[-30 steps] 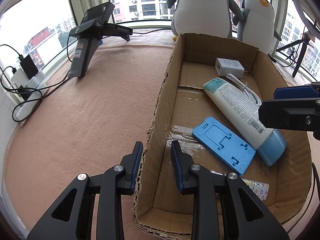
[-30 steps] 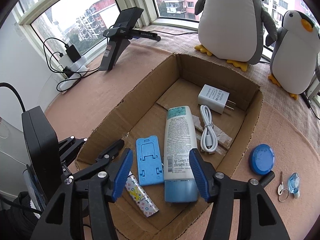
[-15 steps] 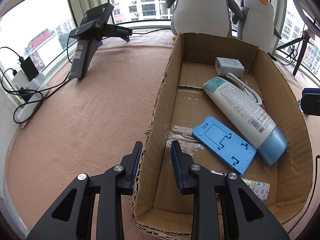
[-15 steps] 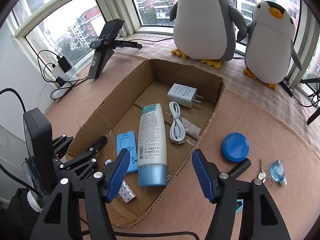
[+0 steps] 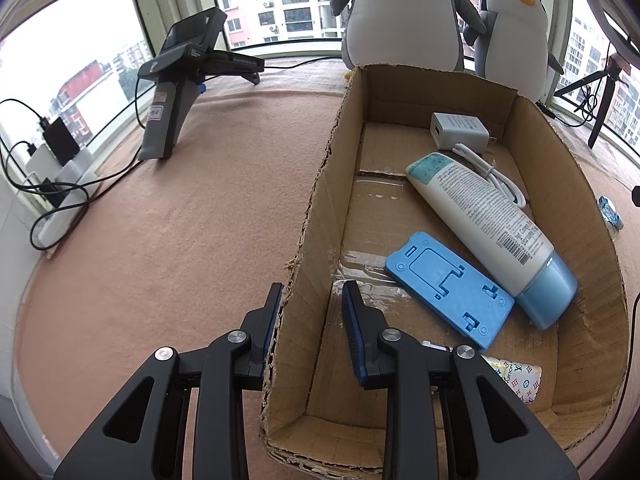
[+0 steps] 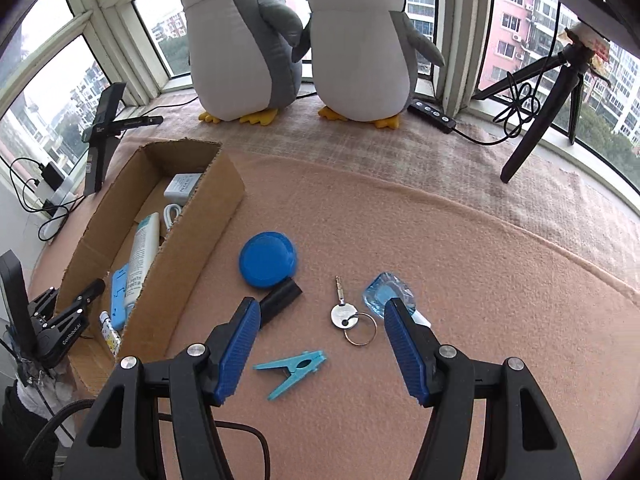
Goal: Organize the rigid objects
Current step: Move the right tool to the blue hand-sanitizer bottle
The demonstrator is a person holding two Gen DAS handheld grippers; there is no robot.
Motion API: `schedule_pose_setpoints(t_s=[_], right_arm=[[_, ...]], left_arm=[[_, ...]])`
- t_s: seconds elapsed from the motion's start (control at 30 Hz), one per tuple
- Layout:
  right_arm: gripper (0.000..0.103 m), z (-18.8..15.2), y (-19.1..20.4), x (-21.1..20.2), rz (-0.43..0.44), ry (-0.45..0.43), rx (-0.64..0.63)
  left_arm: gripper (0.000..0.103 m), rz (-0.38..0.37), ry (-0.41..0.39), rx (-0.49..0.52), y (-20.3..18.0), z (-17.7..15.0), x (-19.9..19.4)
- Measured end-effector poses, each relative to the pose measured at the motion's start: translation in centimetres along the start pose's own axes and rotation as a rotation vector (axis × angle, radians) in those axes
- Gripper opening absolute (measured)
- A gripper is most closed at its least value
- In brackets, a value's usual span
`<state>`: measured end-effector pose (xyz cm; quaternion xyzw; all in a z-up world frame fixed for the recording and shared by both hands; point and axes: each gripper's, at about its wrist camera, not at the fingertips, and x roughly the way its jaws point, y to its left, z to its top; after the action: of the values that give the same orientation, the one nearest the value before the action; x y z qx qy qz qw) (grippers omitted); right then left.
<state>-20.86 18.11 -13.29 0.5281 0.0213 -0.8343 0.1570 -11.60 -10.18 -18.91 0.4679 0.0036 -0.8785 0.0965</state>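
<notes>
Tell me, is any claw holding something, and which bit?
The left gripper straddles the cardboard box's side wall; whether it pinches is unclear. The right gripper is open, holding nothing.

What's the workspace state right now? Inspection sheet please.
Surface: pink blanket.
Job's things: cardboard box holds charger, white cable, lotion tube, blue stand; blue lid, key, clothespin lie outside.
Clutter: two plush penguins.
Grippers: left gripper straddles box wall; right gripper open above key.
Cables: black leads at power strip.
Surroundings: windows, tripod.
</notes>
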Motion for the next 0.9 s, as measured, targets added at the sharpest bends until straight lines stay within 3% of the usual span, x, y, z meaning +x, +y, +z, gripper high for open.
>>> schedule_pose_setpoints(t_s=[0.3,0.9], right_arm=[[0.061,0.1,-4.8,1.5,-0.057,0.043,0.053],[0.06,0.9,-4.1,5.5,-0.144,0.125,-0.035]], left_arm=[[0.027,0.009,0.0,0.007,-0.3,-0.1,-0.1],[0.027,0.01,0.001,0.008,-0.3,-0.1,0.0]])
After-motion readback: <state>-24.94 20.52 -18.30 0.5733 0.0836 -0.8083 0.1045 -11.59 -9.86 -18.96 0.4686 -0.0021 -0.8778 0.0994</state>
